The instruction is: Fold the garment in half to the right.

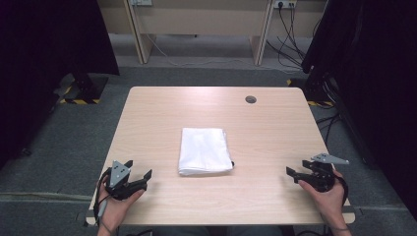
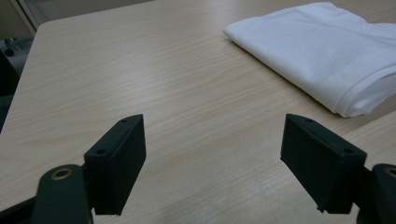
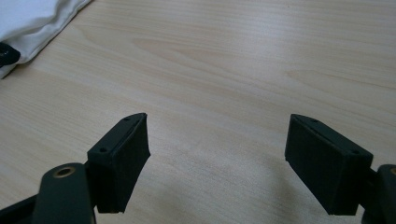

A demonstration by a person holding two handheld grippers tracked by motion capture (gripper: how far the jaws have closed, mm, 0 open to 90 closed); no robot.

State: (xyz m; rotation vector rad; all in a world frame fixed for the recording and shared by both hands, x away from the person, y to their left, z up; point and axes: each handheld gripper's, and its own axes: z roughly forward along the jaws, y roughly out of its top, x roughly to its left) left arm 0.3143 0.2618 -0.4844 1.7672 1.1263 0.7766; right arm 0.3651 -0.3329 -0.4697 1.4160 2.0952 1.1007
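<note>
- Left gripper (image 1: 140,176) rests near the front left corner of the wooden table (image 1: 162,105), held in the person's left hand (image 1: 115,199); its jaws stand spread wide with nothing between them.
- Right gripper (image 1: 293,173) sits near the front right edge, held in the right hand (image 1: 328,194), its jaws also spread apart and empty.
- Between the two, well apart from each, a folded white towel (image 1: 204,150) lies flat at the middle of the table, its long side running away from the person.
- From the high view, a small dark item (image 1: 232,163) pokes out at the towel's near right corner; what it is cannot be told.
- High view also takes in a round cable hole (image 1: 251,99) near the table's far edge, grey carpet around the table, and cables (image 1: 290,34) hanging by the back wall.
- Left gripper view brings the left gripper (image 2: 212,142) close: bare wood lies between the black jaws, and the towel (image 2: 327,51) fills the upper right, showing stacked folded layers and a stitched hem along its thick edge, detail the high view does not give.
- Right gripper view shows the right gripper (image 3: 217,140) over bare wood grain, with a corner of the towel (image 3: 32,18) at the upper left and the dark item (image 3: 7,55) touching its edge.
</note>
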